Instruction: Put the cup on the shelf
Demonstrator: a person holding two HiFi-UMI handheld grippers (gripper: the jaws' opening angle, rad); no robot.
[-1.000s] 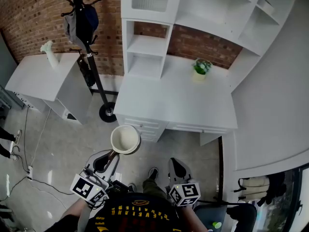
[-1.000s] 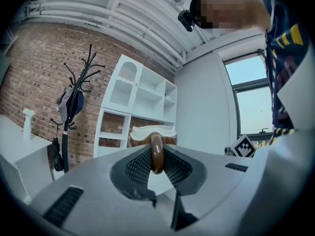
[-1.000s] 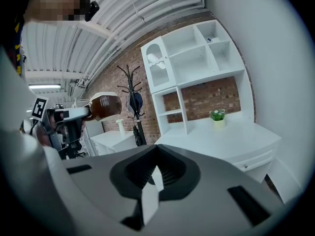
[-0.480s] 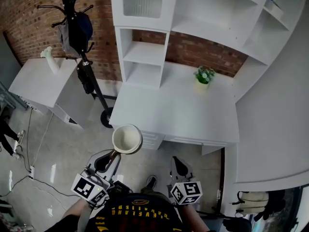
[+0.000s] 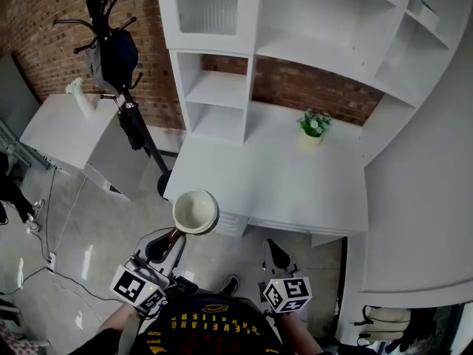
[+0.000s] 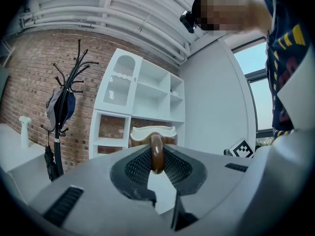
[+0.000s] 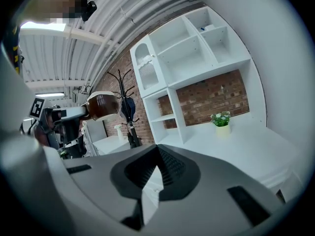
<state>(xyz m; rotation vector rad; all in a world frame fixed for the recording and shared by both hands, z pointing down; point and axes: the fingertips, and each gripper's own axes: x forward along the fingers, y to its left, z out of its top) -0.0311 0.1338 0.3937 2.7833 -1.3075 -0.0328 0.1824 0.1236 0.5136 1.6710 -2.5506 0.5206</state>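
Clamping cup (image 5: 194,211) handle btwn L fingers (image 6: 135,168).

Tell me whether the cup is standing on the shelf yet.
No: the cup is held by its handle in the left claw, out in front of the shelf.

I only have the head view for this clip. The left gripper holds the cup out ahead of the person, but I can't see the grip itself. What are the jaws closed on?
Observer: In the left gripper view, the left gripper is shut on the handle of the cup. The handle stands upright between the pads.
Operator: Is the right gripper carrying anything?
Observer: No. The right gripper view shows the right gripper with its tips together and nothing between them.
Operator: From above I only see a pale inside. What is the outside like?
Observer: The right gripper view shows it from the side: a glossy dark brown wall.
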